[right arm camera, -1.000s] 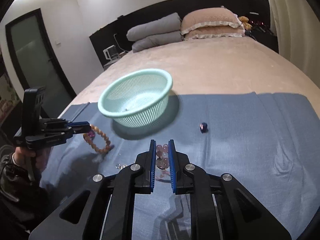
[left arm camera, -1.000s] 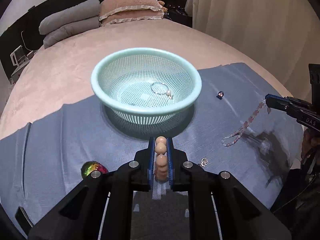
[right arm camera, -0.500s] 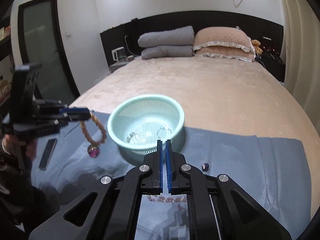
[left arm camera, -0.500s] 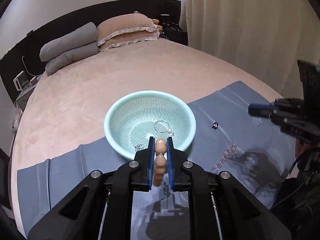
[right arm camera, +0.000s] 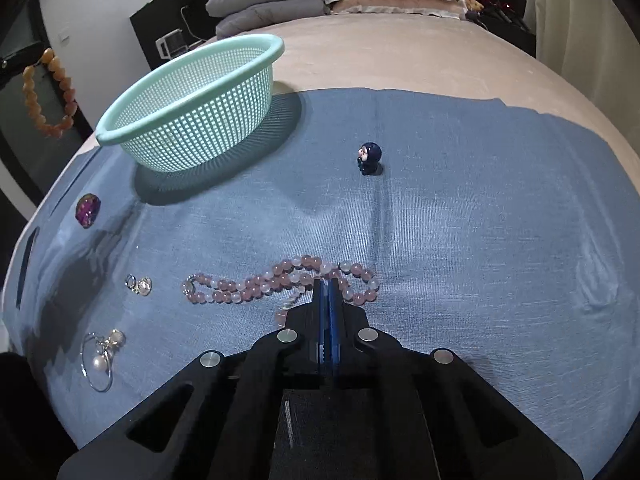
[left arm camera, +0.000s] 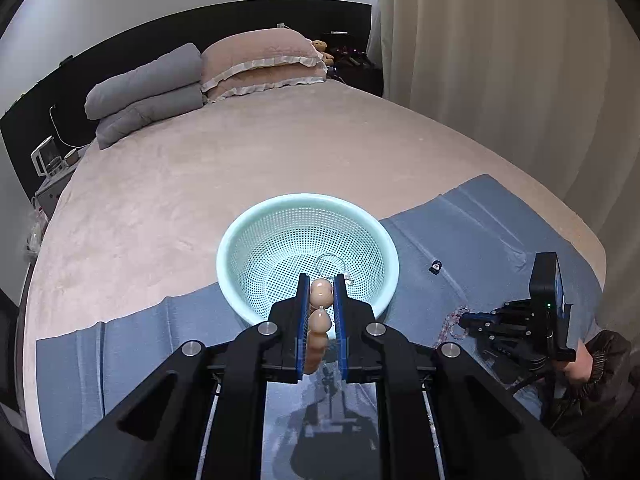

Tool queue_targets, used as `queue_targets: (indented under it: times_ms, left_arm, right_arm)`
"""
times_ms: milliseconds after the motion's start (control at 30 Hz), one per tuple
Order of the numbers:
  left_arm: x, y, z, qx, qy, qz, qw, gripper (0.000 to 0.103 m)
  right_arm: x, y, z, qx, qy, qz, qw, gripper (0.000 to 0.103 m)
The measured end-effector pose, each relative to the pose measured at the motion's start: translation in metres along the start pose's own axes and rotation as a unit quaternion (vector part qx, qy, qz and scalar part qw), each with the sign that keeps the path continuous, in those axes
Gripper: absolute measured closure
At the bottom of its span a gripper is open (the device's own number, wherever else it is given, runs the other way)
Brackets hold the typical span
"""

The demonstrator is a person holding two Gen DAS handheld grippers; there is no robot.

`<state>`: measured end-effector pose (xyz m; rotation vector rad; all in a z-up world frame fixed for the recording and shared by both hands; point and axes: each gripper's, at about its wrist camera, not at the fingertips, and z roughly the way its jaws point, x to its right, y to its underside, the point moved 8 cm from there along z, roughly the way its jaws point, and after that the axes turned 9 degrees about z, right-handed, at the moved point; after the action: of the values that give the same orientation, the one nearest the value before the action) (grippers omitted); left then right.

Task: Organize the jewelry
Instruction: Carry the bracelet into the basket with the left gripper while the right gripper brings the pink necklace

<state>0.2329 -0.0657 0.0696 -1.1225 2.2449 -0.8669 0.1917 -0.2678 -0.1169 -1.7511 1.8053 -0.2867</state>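
Observation:
My left gripper (left arm camera: pixel 321 286) is shut on an orange bead bracelet (left arm camera: pixel 320 308) and holds it high over the near rim of the mint mesh basket (left arm camera: pixel 240 240); the bracelet also hangs at the far left of the right wrist view (right arm camera: pixel 48 92). A silver hoop (left arm camera: pixel 330 264) lies in the basket. My right gripper (right arm camera: pixel 329 285) is shut, its tips low at a pink bead necklace (right arm camera: pixel 280 280) on the blue cloth (right arm camera: pixel 480 220); I cannot tell whether it pinches a bead. The basket (right arm camera: pixel 192 100) stands far left of it.
On the cloth lie a small dark blue figurine (right arm camera: pixel 370 157), a purple gem brooch (right arm camera: pixel 88 210), a small crystal ring (right arm camera: pixel 140 285) and a pearl hoop earring (right arm camera: pixel 100 360). Pillows (left arm camera: pixel 200 76) are at the bed's head, a curtain (left arm camera: pixel 500 60) on the right.
My left gripper rose further with the orange bracelet, still over the basket's near rim. My right gripper dropped down to the pink necklace on the cloth and stayed shut.

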Motion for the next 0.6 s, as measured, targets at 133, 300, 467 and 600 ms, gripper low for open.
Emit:
queue_targets:
  times_ms: [133,300,467,600]
  left_arm:
    - [-0.002,0.001,0.003,-0.005,-0.003,-0.004,1.0,0.091]
    - [-0.003,0.001,0.005,-0.01,-0.003,-0.007,0.9999,0.091]
    - [-0.001,-0.002,0.004,-0.006,-0.01,-0.004,0.9999,0.091]
    - [-0.004,-0.003,0.004,-0.007,-0.01,-0.008,0.9999,0.091]
  right_arm:
    - [-0.013,-0.008,-0.02,0.024,-0.02,-0.012,0.999,0.103]
    - [-0.026,-0.037,-0.053,0.061,-0.016,-0.027,0.998,0.102]
    - [-0.008,-0.033,-0.04,0.027,0.02,-0.011,0.999,0.039]
    - [0.0,-0.021,-0.026,0.031,0.032,-0.006,0.999,0.016]
